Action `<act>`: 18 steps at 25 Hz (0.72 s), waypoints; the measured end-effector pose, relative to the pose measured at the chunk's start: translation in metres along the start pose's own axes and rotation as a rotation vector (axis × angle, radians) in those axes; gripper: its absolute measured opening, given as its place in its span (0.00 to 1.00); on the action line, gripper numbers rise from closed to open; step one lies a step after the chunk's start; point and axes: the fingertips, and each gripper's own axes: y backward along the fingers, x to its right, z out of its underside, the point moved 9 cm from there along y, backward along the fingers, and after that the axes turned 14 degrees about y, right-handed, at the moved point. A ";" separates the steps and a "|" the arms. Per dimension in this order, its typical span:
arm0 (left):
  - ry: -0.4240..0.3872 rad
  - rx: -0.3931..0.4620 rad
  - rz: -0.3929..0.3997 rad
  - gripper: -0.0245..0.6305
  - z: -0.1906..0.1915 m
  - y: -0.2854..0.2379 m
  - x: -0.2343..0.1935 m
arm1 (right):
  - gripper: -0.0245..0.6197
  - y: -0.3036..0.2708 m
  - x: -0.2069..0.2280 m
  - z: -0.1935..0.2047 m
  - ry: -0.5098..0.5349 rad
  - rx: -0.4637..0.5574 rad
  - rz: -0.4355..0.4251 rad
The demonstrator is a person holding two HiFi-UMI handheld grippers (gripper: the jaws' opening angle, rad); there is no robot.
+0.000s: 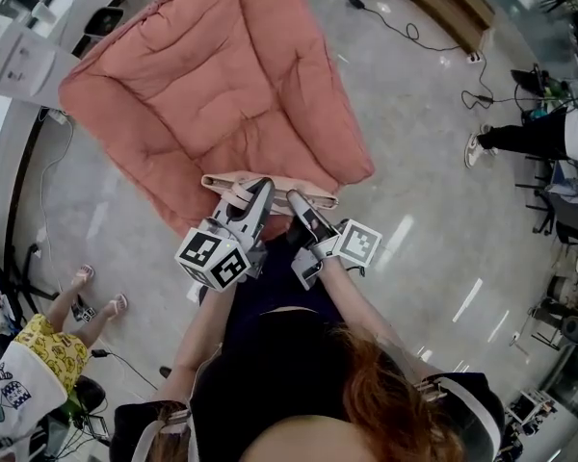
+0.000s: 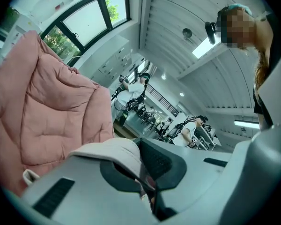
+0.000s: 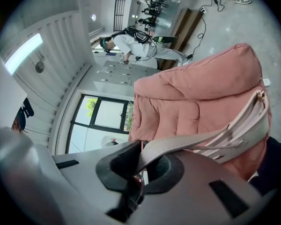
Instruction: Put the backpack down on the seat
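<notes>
Backpack of dark fabric with pale beige straps hangs just off the near edge of the pink quilted padded seat, not yet on it. Left hand-held gripper and right hand-held gripper each pinch a strap tight. This looks like the carrying step. Next it likely needs moving forward past that edge, lowering, then letting go. The cushion ahead lies bare, with open floor around.

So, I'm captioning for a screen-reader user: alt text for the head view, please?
Seen from above, a person's left gripper and right gripper are both shut on the pale strap of a dark backpack, held at the near edge of a pink padded seat. Glossy grey floor lies around it.
</notes>
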 end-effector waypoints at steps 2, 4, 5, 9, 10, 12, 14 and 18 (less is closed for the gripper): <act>-0.001 -0.005 -0.003 0.07 0.000 -0.004 -0.004 | 0.09 -0.003 0.005 -0.001 -0.001 -0.003 0.009; -0.005 -0.010 -0.006 0.07 0.000 -0.008 -0.009 | 0.09 -0.007 0.009 -0.003 -0.005 -0.004 0.016; -0.006 -0.012 -0.010 0.07 0.000 -0.010 -0.011 | 0.09 -0.008 0.011 -0.004 -0.011 -0.004 0.019; -0.014 -0.026 -0.029 0.07 0.000 -0.019 -0.018 | 0.09 -0.011 0.019 -0.008 -0.034 0.005 0.036; -0.019 -0.031 -0.032 0.07 0.000 -0.021 -0.020 | 0.09 -0.012 0.021 -0.009 -0.042 0.010 0.039; -0.036 -0.044 -0.039 0.07 0.000 -0.024 -0.024 | 0.09 -0.014 0.026 -0.010 -0.071 0.023 0.040; -0.054 -0.057 -0.046 0.07 0.000 -0.027 -0.029 | 0.09 -0.017 0.031 -0.010 -0.090 0.032 0.038; -0.064 -0.064 -0.064 0.07 -0.001 -0.032 -0.038 | 0.09 -0.025 0.039 -0.014 -0.095 0.033 0.044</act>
